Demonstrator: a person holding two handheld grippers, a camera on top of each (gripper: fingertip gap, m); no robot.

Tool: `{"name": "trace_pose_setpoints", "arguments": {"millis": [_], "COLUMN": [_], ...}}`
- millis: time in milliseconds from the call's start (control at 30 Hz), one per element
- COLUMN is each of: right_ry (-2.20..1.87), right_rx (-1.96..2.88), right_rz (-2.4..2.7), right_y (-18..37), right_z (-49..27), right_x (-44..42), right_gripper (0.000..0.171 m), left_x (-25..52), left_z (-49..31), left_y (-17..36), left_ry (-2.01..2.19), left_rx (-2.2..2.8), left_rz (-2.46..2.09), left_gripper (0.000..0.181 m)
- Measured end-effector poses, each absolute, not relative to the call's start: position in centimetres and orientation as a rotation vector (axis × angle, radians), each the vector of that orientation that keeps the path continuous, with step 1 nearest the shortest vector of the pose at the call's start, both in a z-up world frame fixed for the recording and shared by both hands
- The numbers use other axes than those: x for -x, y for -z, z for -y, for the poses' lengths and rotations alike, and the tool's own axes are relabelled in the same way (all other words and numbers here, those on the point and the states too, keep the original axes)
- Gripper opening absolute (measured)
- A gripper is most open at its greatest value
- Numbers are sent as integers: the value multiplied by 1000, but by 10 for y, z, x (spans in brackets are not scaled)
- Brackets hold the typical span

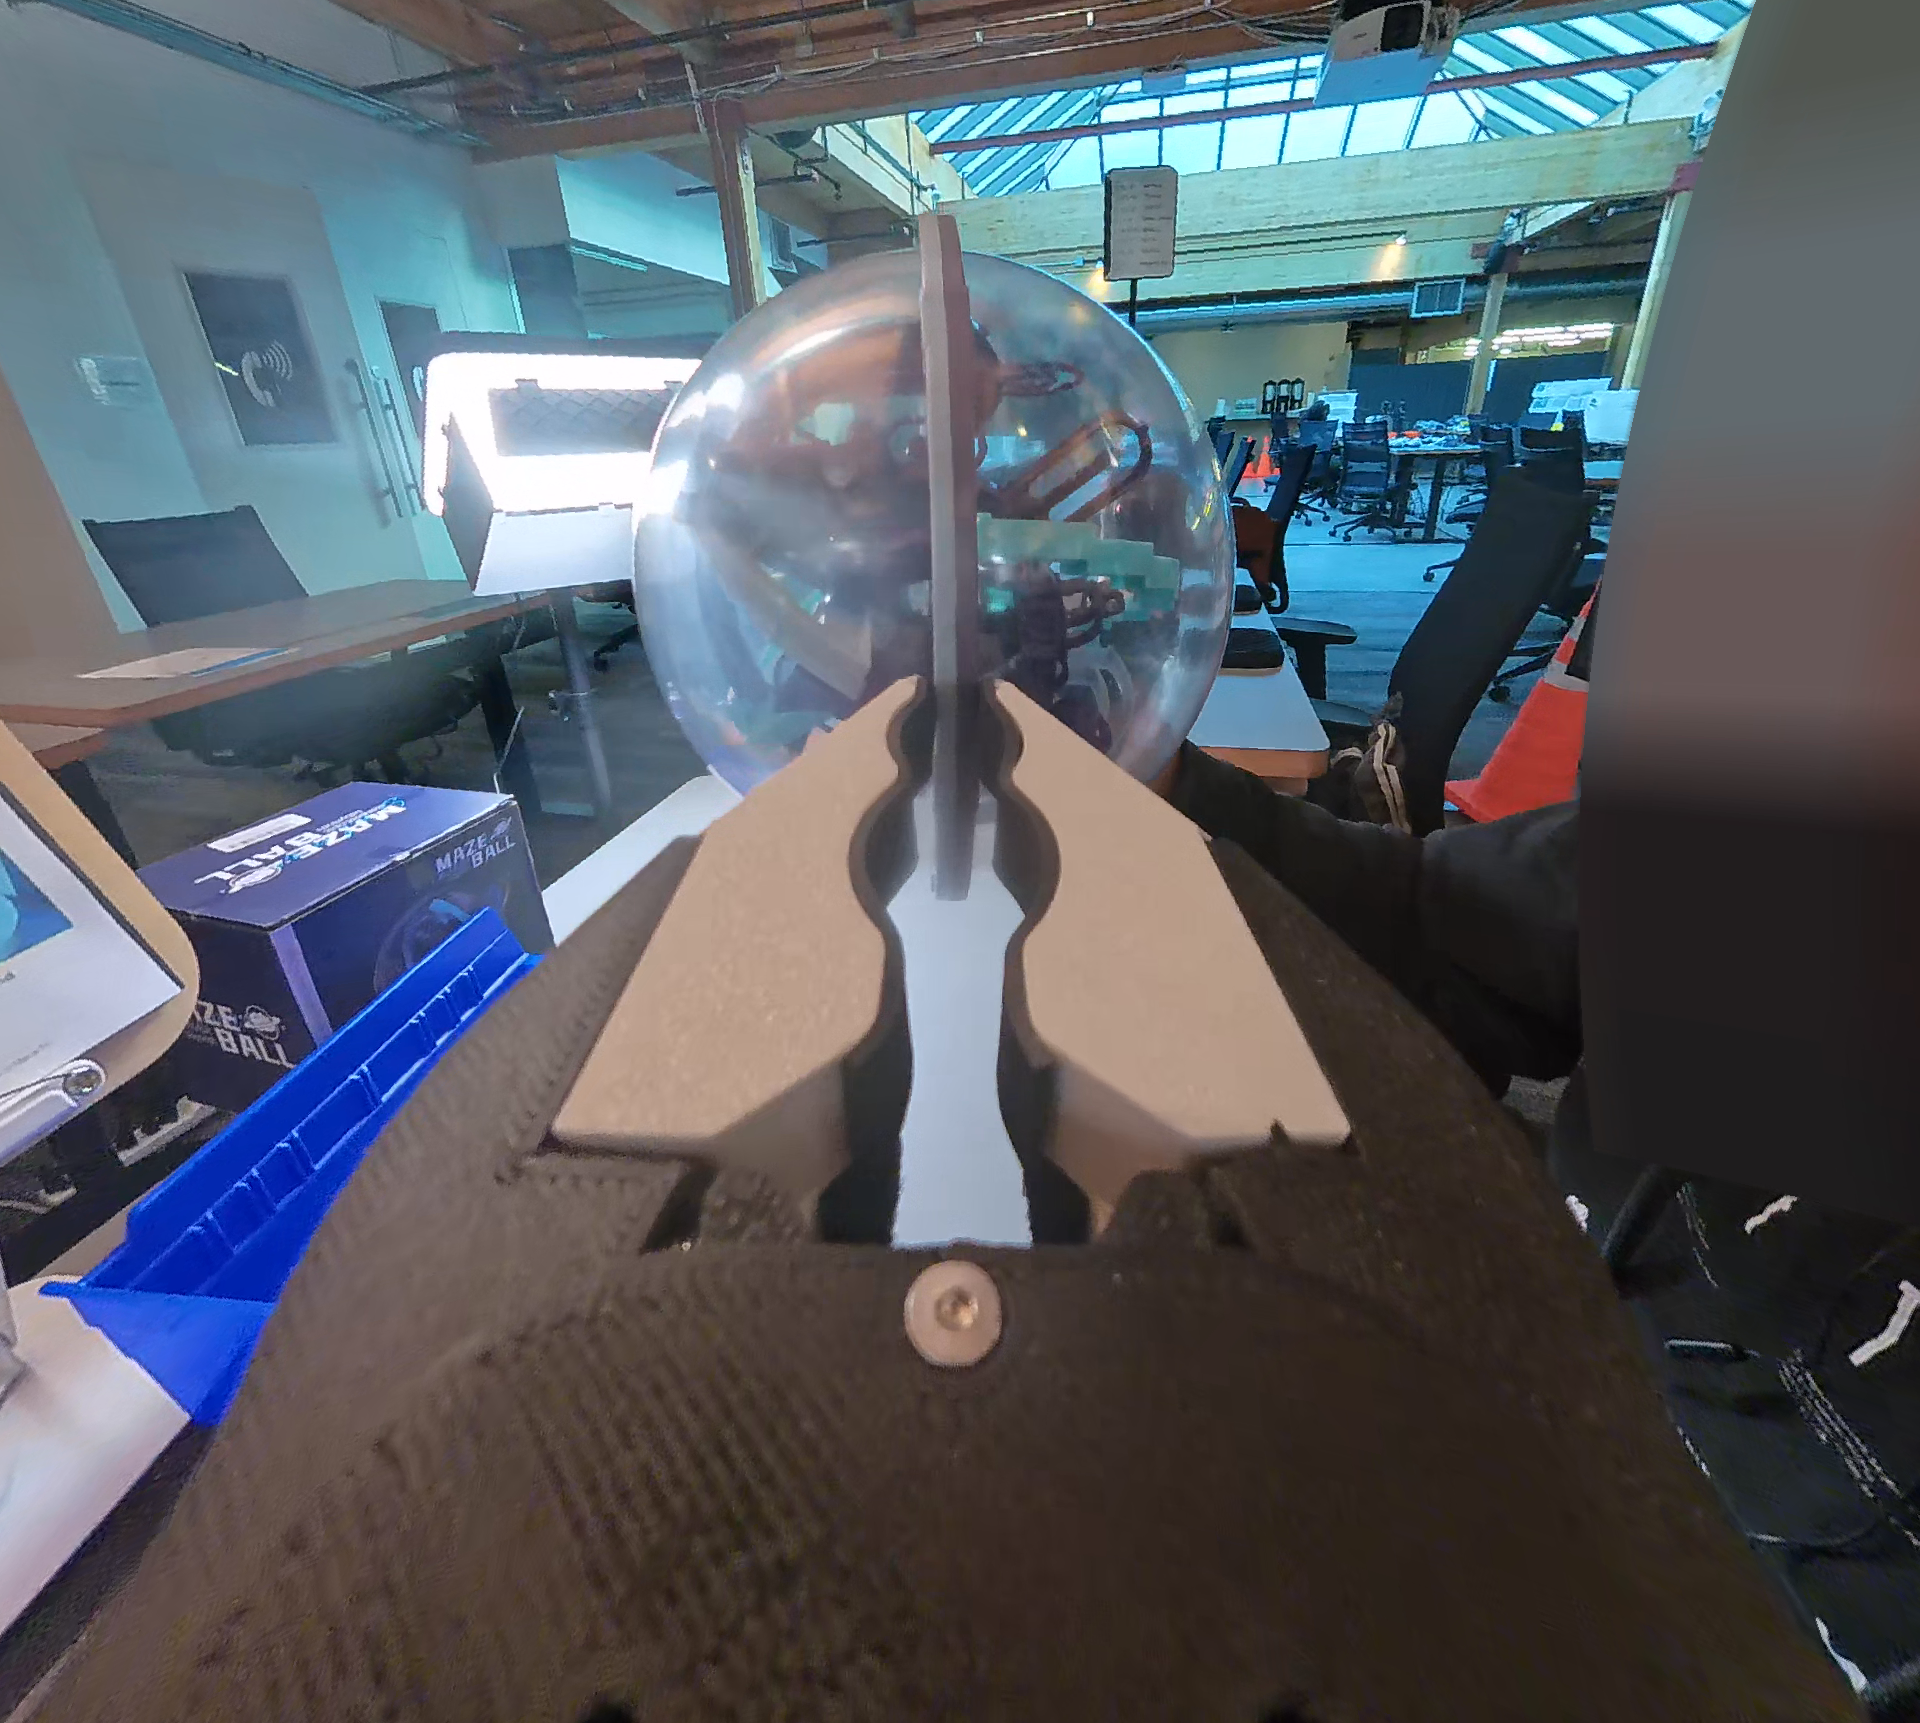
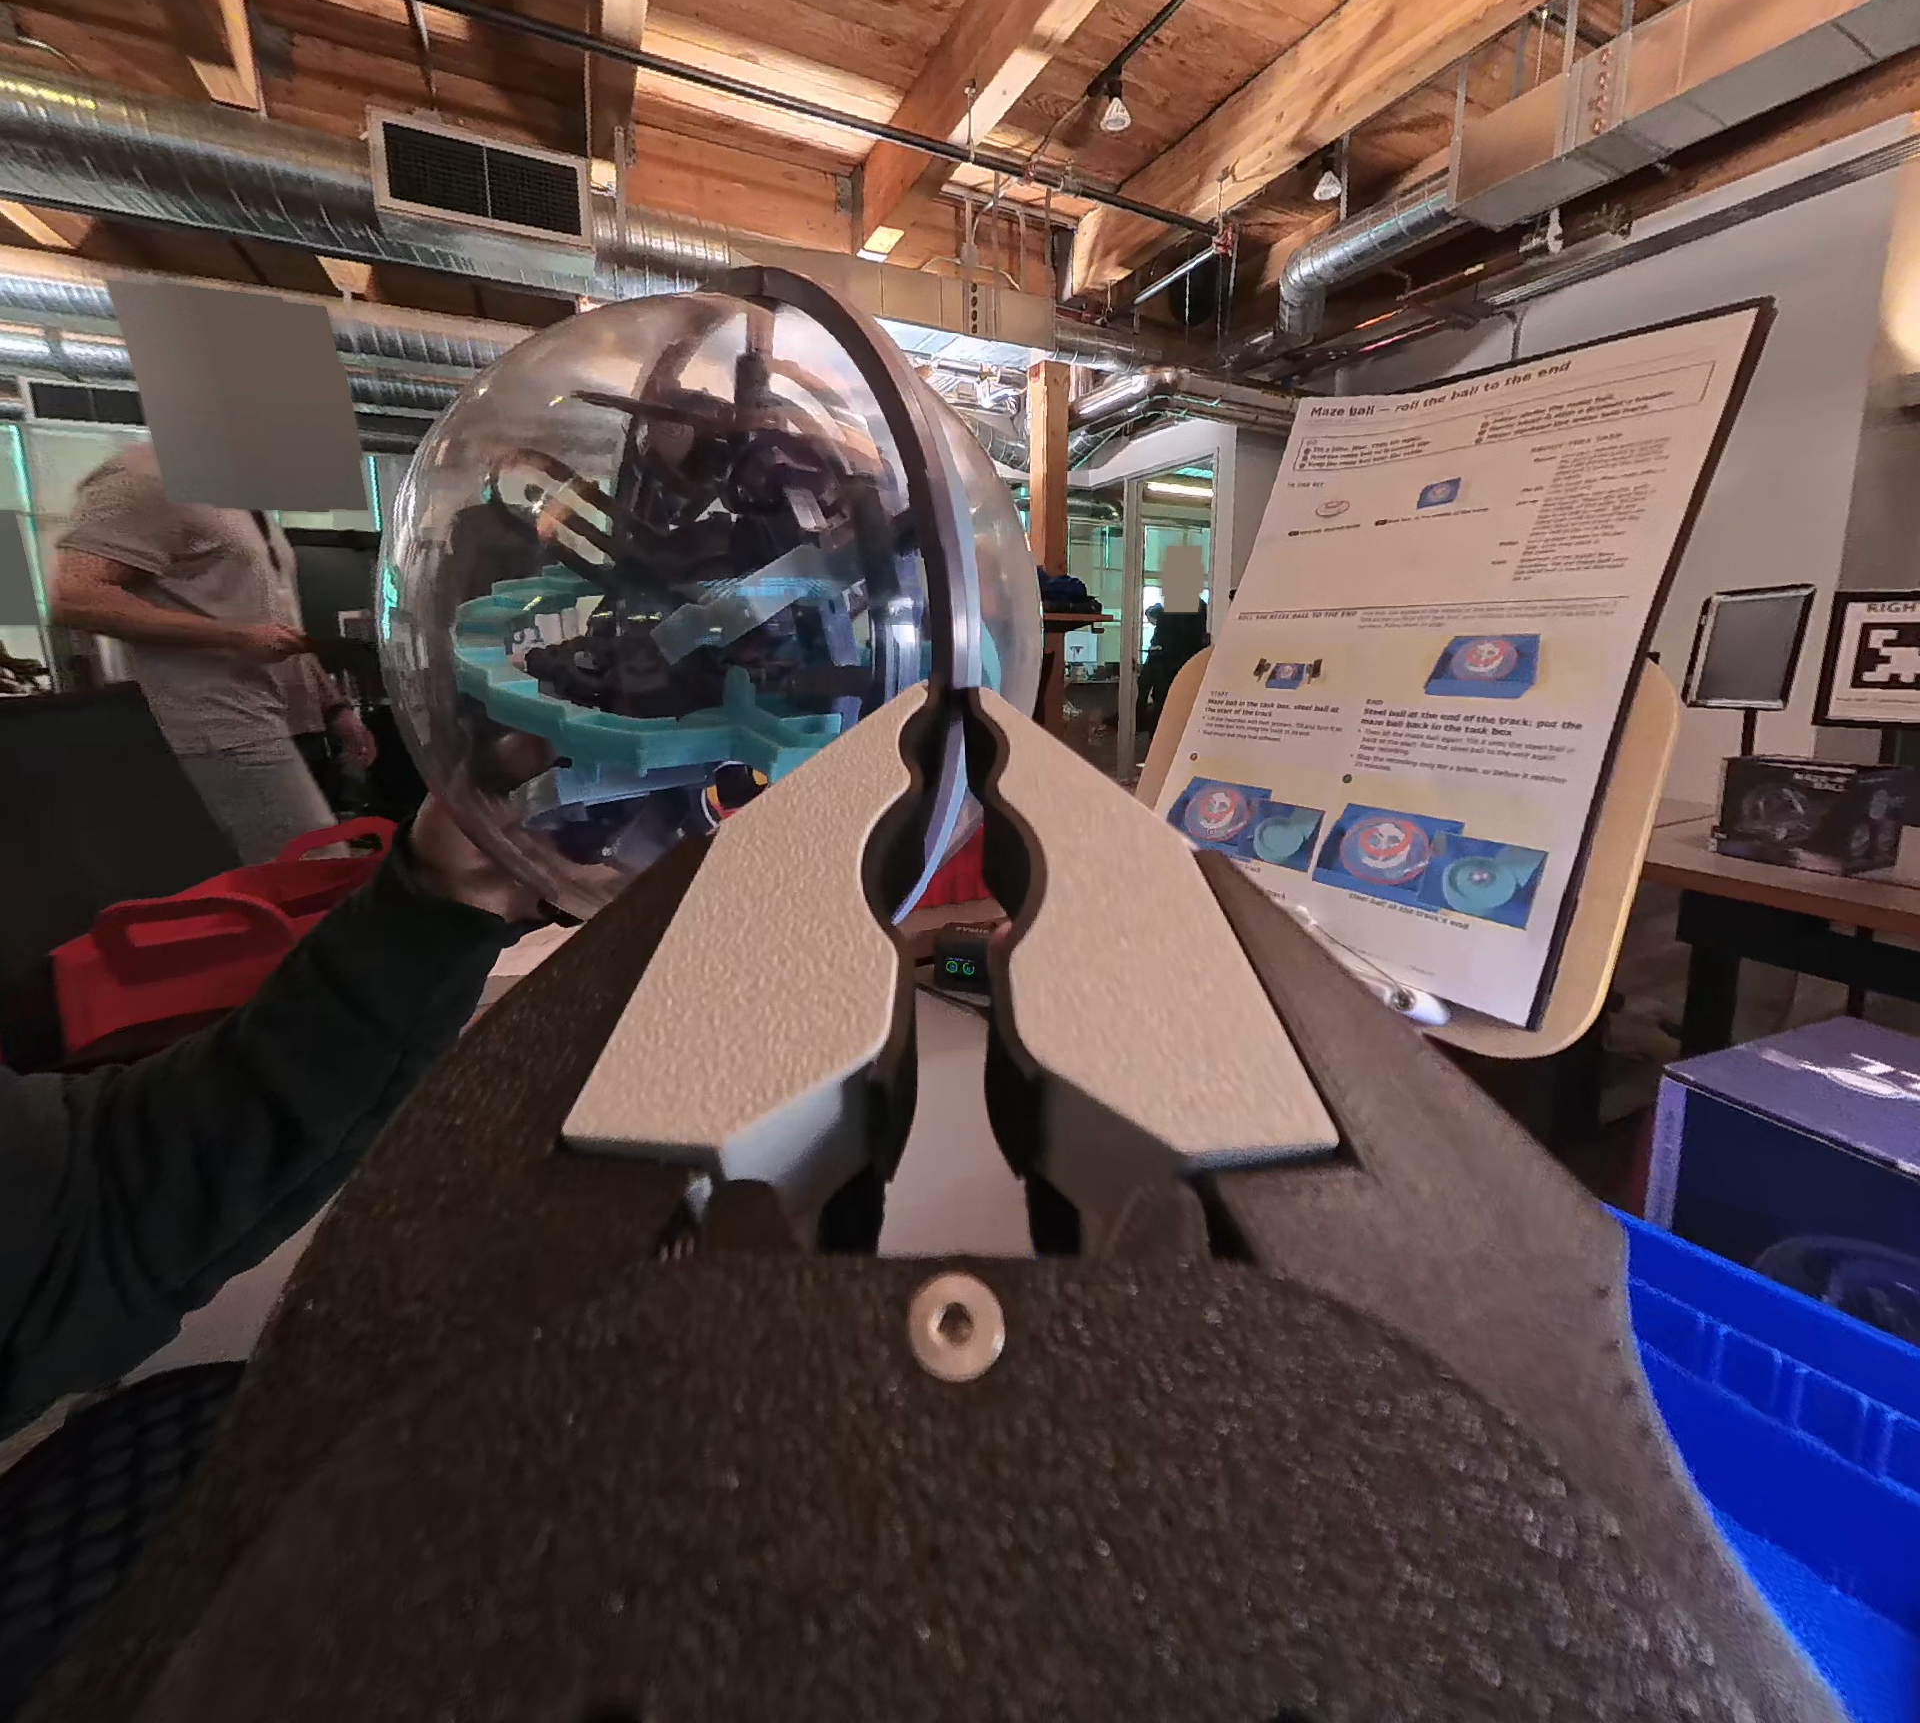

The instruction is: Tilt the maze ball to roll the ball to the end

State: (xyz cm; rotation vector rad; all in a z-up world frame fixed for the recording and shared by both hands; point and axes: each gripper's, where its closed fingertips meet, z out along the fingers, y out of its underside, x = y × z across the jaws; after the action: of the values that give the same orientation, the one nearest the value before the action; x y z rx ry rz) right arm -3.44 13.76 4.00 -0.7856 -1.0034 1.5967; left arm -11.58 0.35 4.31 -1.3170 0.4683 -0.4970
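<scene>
In the left wrist view, a blue bin (image 1: 301, 1143) and a dark blue box (image 1: 353, 904) are sitting at lower left. The left gripper (image 1: 954, 697) is pinching the grey rim (image 1: 943, 447) of the clear maze ball (image 1: 821, 520), holding it aloft with the rim upright. In the right wrist view, a dark sleeve (image 2: 208, 1081) is reaching under the sphere. The right gripper (image 2: 948, 705) is clamping the same rim, with an instruction board (image 2: 1455, 676) standing to its right.
</scene>
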Motion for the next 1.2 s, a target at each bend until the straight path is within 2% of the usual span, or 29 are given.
{"name": "trace_pose_setpoints", "arguments": {"millis": [700,1200], "right_ry": [-1591,-1626], "right_rx": [780,1009], "right_rz": [983,1040], "right_y": [-39,15], "right_z": [-135,-138], "right_x": [37,48], "right_gripper": [1,0], "left_x": [112,121], "left_z": [2,-3], "left_y": [-49,-16], "left_ry": [473,627], "left_rx": [1287,1376], "left_rz": [-505,-315], "left_gripper": [7,7]}}
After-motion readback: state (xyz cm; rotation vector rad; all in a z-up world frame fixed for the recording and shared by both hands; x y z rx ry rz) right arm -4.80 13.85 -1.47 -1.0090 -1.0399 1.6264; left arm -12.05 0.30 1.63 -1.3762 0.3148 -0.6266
